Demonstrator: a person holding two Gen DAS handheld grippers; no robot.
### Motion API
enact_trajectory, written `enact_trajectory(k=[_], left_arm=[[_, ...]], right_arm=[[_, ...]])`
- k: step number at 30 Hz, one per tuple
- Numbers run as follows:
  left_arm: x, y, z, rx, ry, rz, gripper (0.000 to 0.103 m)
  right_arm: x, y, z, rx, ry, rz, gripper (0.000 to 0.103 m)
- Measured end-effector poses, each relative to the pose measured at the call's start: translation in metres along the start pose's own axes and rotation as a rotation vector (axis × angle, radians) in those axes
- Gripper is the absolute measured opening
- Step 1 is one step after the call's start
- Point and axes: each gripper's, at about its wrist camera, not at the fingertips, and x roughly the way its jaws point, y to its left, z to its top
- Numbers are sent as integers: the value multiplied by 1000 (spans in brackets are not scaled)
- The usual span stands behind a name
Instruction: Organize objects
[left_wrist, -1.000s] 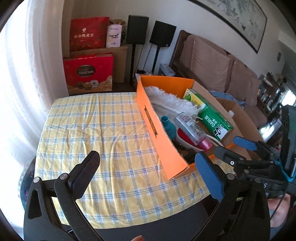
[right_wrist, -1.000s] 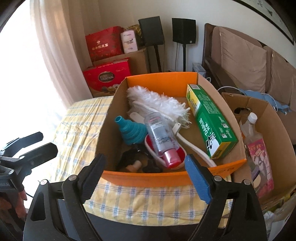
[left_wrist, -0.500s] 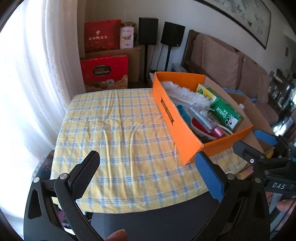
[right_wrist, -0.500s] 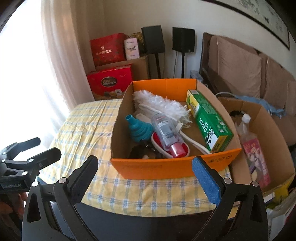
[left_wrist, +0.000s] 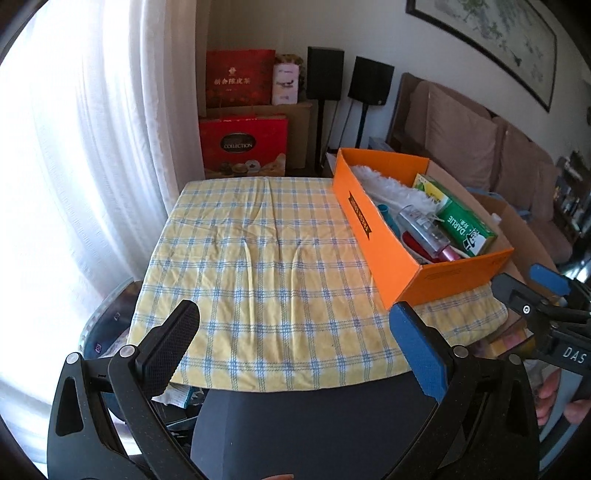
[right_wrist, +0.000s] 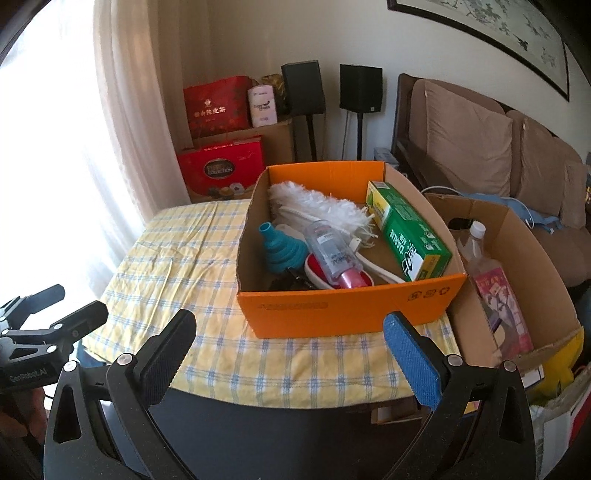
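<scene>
Open orange cardboard box (right_wrist: 347, 314) on a yellow checked tablecloth (left_wrist: 258, 266)

Left gripper (left_wrist: 295, 343) and right gripper (right_wrist: 288, 350) gape wide, empty; dark items behind the box's front wall stay indistinct.

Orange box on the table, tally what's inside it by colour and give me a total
Contents of the orange box, as far as visible:
White: 1, feather duster
Green: 1, Darlie toothpaste carton
Teal: 1, collapsible funnel
Clear with pink cap: 1, bottle
Red and white: 1, item under the bottle
Dark: unclear items at the bottom, not counted
Total: 5
</scene>
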Motion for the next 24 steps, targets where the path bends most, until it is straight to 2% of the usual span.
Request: enact_trajectory(k=[4, 13, 24], left_arm=[[-5, 2, -4, -16, 1, -16, 103], [-12, 4, -10, 3, -6, 39, 103], [-17, 7, -12, 4, -6, 44, 103]], right_arm=[[-6, 5, -3, -15, -4, -13, 103], [-15, 11, -9, -13, -11, -6, 103], [-15, 15, -13, -1, -13, -9, 103]])
